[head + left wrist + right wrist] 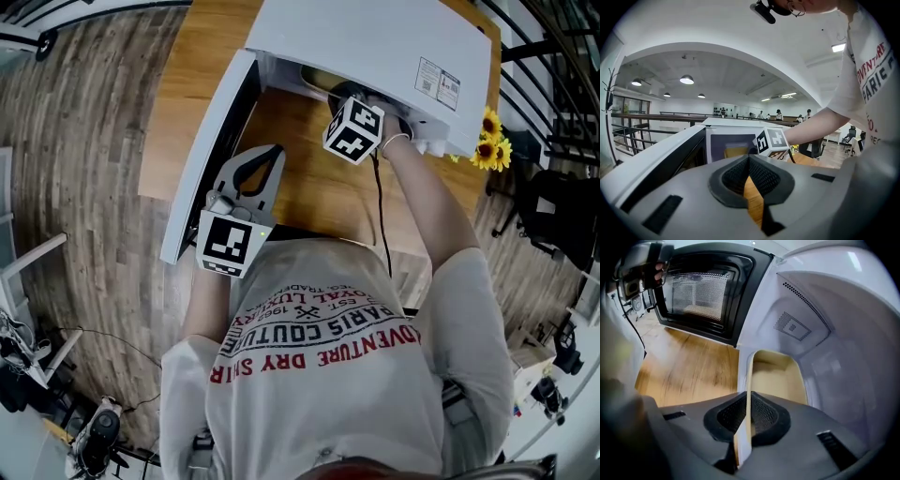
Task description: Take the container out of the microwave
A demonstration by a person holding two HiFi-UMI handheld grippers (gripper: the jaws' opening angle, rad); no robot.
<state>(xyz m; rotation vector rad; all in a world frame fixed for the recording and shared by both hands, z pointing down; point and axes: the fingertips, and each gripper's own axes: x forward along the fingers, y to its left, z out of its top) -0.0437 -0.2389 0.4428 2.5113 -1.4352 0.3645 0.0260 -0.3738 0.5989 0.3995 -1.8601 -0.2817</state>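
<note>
Jaws of our right gripper (749, 414) are pinched on one thin side wall of the cream container (780, 376), and that wall stands edge-on between them. Those of our left gripper (749, 161) are closed on nothing and hang over the table (314, 183), short of the oven. On that wooden table stands the white microwave (375, 42), its door (202, 164) swung wide open to our left. The container lies inside the cavity, just behind the front lip on the side toward the table. It is a shallow rectangular tray, open side up and roughly level. Its long axis seems to run away from the right gripper's camera, alongside the pinched wall, though we cannot tell how that lines up with the oven's back wall. We judge the grip made and the lift-out next. To do it well, we should raise the tray only enough to clear the lip and keep it flat, since a hold on one wall lets the far end sag or swing. Then we should draw it slowly toward the table, staying clear of the door, with the free left gripper ready to steady the other side.
</note>
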